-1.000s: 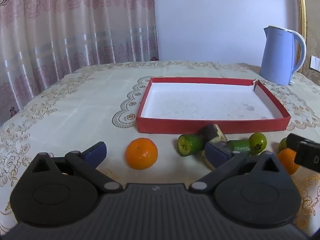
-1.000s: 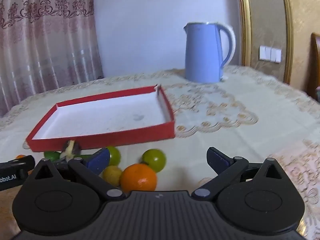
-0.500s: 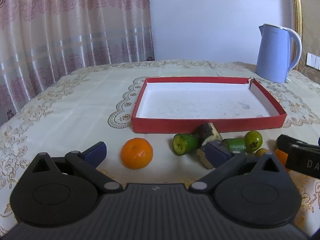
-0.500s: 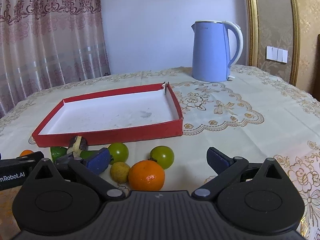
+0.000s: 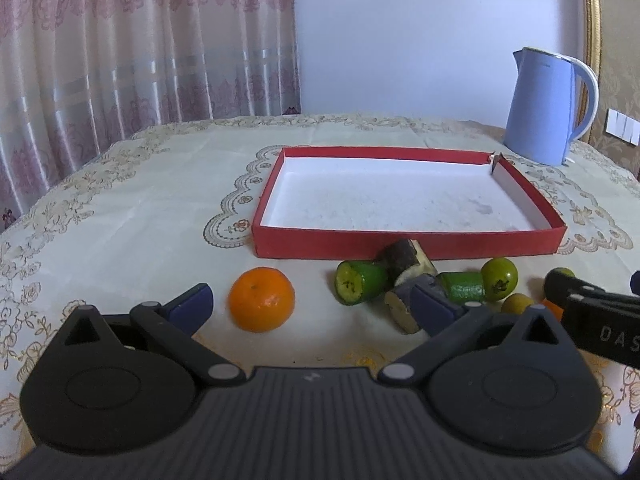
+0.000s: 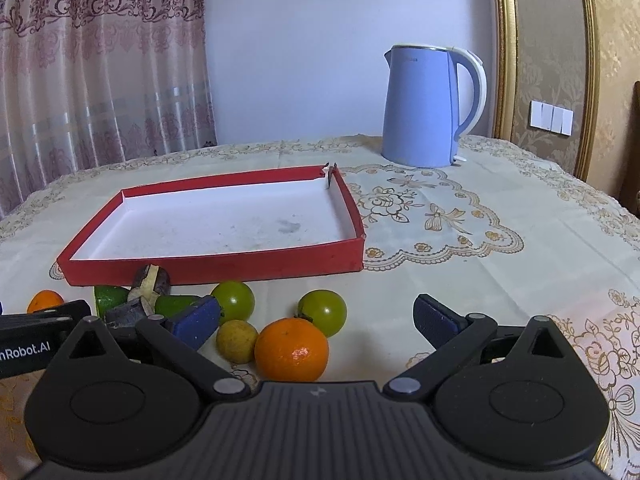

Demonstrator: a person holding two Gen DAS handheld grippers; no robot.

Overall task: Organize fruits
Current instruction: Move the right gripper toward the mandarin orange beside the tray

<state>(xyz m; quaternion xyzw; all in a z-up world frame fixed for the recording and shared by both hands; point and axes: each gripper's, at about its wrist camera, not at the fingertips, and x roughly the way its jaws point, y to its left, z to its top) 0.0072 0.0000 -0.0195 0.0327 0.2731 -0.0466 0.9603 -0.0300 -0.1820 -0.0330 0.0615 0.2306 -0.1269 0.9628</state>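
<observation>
two hand-held grippers poised over loose fruit, before any piece enters the shallow red cardboard tray (image 5: 404, 243).

both the left gripper (image 5: 312, 304) and right gripper (image 6: 316, 322) are released, jaws spread and empty. the fruit lies on the tablecloth just near of the empty tray: a round orange tangerine (image 5: 262, 299) at left, another round orange tangerine (image 6: 291, 349) at right. judged best: centre the jaws around one tangerine, close gently, lift clear of the near tray wall.

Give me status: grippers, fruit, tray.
Left gripper and right gripper open, empty. Fruit all on cloth before red tray; nearest orange. Nothing blocking.
</observation>
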